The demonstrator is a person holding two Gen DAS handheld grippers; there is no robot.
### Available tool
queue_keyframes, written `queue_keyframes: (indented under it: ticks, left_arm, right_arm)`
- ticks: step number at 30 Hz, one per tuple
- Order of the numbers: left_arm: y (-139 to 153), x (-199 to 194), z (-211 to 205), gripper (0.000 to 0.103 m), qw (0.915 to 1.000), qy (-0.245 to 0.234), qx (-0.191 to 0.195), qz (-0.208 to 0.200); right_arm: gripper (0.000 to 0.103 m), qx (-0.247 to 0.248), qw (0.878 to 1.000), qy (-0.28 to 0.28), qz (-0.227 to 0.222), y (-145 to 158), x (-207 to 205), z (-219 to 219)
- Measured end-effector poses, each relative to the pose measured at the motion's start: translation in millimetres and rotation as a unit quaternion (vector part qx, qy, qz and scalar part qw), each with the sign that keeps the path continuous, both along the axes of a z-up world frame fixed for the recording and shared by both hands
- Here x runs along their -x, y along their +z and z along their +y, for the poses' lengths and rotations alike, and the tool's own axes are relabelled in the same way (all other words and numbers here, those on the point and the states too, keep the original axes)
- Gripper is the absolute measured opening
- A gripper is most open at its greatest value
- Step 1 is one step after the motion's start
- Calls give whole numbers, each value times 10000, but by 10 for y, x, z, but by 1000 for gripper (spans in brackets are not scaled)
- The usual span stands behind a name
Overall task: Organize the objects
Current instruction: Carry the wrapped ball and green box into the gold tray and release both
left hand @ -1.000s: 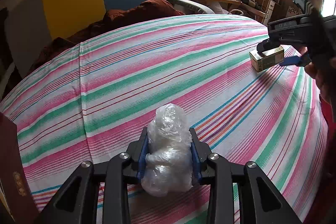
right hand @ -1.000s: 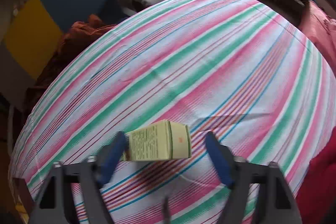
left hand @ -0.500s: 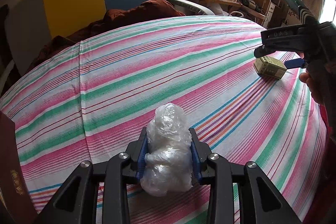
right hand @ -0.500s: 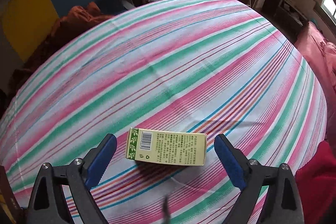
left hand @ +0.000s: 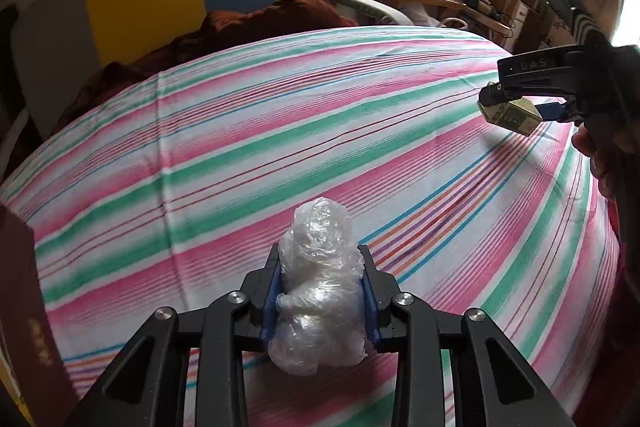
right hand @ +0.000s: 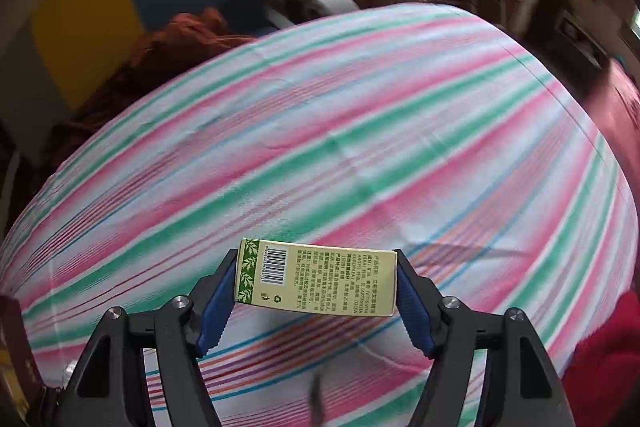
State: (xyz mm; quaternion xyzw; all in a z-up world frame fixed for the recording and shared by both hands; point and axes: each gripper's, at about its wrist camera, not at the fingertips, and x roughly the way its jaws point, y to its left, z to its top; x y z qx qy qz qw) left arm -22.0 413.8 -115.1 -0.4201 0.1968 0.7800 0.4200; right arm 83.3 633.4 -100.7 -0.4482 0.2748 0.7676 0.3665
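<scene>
Jaws: left gripper (left hand: 320, 287) clamps plastic bundle (left hand: 318, 291); right gripper (right hand: 316, 291) just closed onto green box (right hand: 320, 281); striped cloth (right hand: 320, 147) below.

Crumpled clear plastic bundle (left hand: 320, 283) upright — green-yellow carton (right hand: 316, 281) held lengthwise, off the cloth.

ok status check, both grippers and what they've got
Left gripper shut on plastic bag bundle. Right gripper just closed, shut on green box by its ends. Striped cloth ahead, nothing blocking.
</scene>
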Motion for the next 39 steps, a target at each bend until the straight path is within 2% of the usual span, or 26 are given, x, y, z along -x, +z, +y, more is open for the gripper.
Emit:
queue_keyframes:
  ticks: [4,9,15,19,29,39]
  left_arm:
    - [125,11,-174,33,9998,187,-34,14]
    - [491,-119,-532,33,9983,333,-333,340]
    - [899,-170,-1018,34,9929,672,-635,752]
    - [1068,-144,-1331,34,9887,961,-786,839]
    - [1171,-75,-1964,34,9779,1571,-895,1051]
    - [1126,-17,-2538,34,9684,2062,-945,1038]
  right_arm:
    - [73,-125,9989,427,158,84,116,-137]
    - [73,-126,9952,960,169,103,259,-348]
    - [73,-26,9872,1590,120,139,442,-651]
    - [73,-56,9801,1981,127,220,594,-960]
    - [73,-7,9556,2896,540,515,955,-1984]
    - [73,259,9320,3474,997,630,1103,-2818]
